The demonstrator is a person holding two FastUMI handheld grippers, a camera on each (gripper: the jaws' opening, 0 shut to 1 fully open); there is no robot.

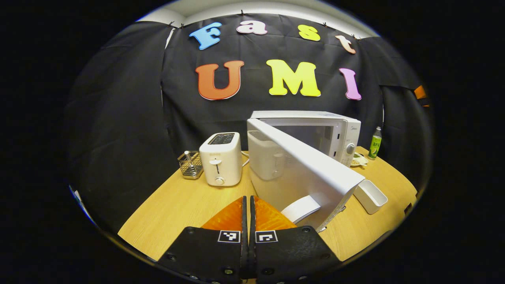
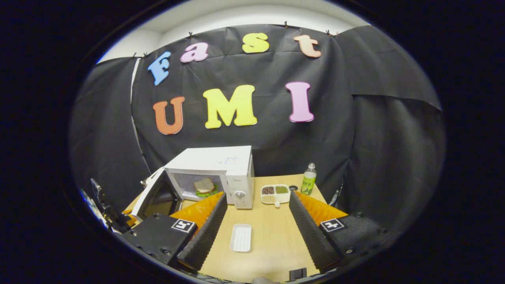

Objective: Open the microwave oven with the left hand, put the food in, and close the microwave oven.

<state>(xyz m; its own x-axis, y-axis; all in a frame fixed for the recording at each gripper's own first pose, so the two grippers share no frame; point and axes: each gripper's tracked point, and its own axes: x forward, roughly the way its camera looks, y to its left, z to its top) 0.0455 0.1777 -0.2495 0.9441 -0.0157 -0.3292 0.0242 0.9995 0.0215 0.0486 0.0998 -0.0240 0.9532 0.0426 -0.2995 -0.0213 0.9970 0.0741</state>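
Left gripper [image 1: 248, 215]: jaws pressed together, no gap visible, nothing between them. It sits low over the wooden table [image 1: 173, 205], just short of the open microwave door [image 1: 303, 173]. The door swings out toward the left gripper view's camera, with the handle edge nearest. I can't tell if the fingertips touch the door.

Right gripper [image 2: 254, 215]: jaws spread wide and empty, held above the table [image 2: 272, 240]. On the table between the fingers lies a small white rectangular tray [image 2: 241, 238], apart from both fingers. In the right gripper view, the other gripper [image 2: 108, 213] shows dark at far left, beside the door.

Microwave [image 2: 221, 169]: white, in the middle of the table, door [image 2: 156, 195] hanging open to its left. The food, a sandwich [image 2: 204, 186] with green leaf underneath, lies inside the cavity on its floor.

Beside the microwave on the control-panel side: a divided white dish [image 2: 275, 193] with dark and green fillings, close to the oven. Past that stands a green bottle [image 2: 309, 179], upright near the table's back edge.

From the left gripper view: a white toaster [image 1: 221, 157] stands left of the door, with a small wire basket [image 1: 190, 164] just beside it. The tray [image 1: 370, 196] lies on the far side of the door.
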